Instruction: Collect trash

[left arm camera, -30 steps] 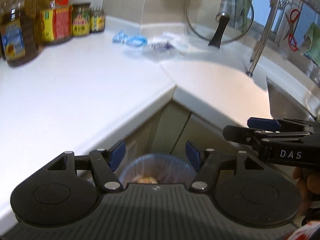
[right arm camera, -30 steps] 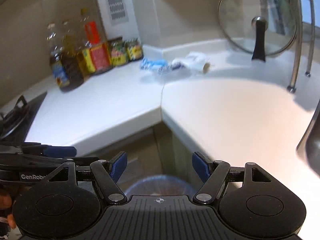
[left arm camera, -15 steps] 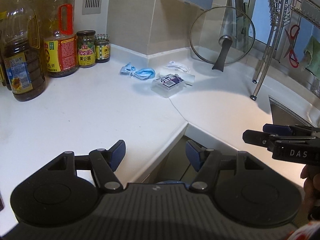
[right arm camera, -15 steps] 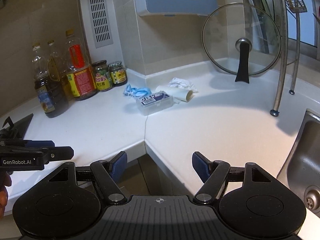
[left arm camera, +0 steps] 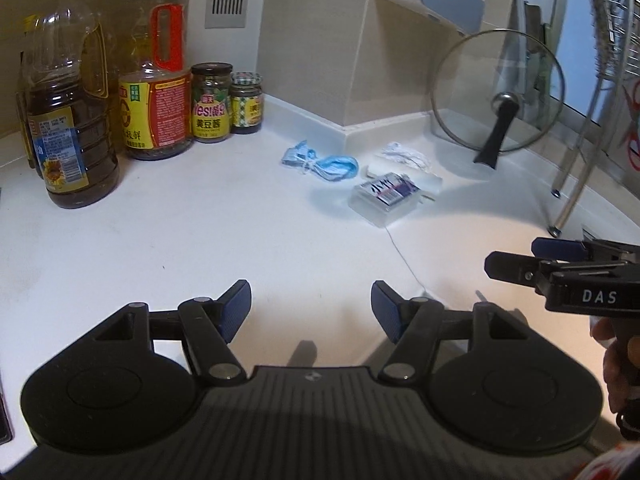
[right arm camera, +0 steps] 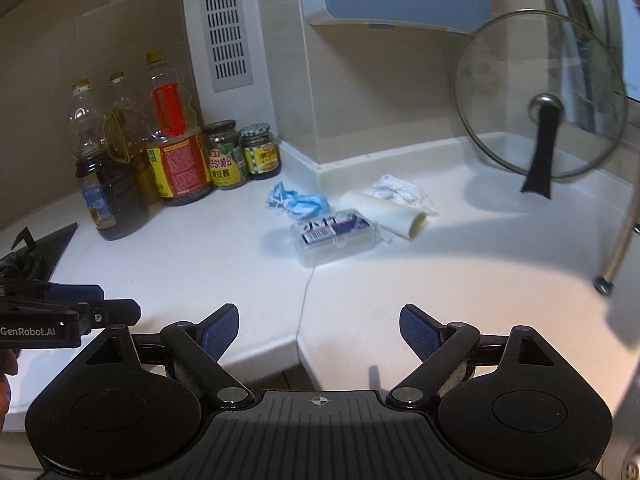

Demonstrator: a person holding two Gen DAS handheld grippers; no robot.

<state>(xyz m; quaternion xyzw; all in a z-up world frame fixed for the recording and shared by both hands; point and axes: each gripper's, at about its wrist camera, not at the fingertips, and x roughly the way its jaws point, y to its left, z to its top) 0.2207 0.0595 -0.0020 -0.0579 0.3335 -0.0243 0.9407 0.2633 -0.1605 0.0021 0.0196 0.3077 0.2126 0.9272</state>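
Trash lies in the far corner of the white counter point(left arm camera: 160, 248): a crumpled blue face mask point(left arm camera: 324, 162) point(right arm camera: 298, 202), a clear plastic box with a purple label point(left arm camera: 384, 198) point(right arm camera: 336, 236), a cardboard roll point(right arm camera: 384, 214) and a white crumpled mask point(left arm camera: 406, 156) point(right arm camera: 404, 192). My left gripper point(left arm camera: 311, 306) hangs open and empty above the counter's near edge, well short of the trash. My right gripper point(right arm camera: 319, 326) is also empty, its jaws opening wider, over the counter's front corner. Each gripper shows at the edge of the other's view.
Oil bottles point(left arm camera: 68, 120) and two jars point(left arm camera: 211, 102) stand at the back left. A glass pot lid point(left arm camera: 498, 92) leans against the wall at the right, beside a rack's metal leg point(right arm camera: 618, 248). A stove corner point(right arm camera: 52, 242) lies at the left.
Both grippers rose and moved forward from above the bin under the counter to over the countertop; the bin has left view. The right jaws have spread wider.
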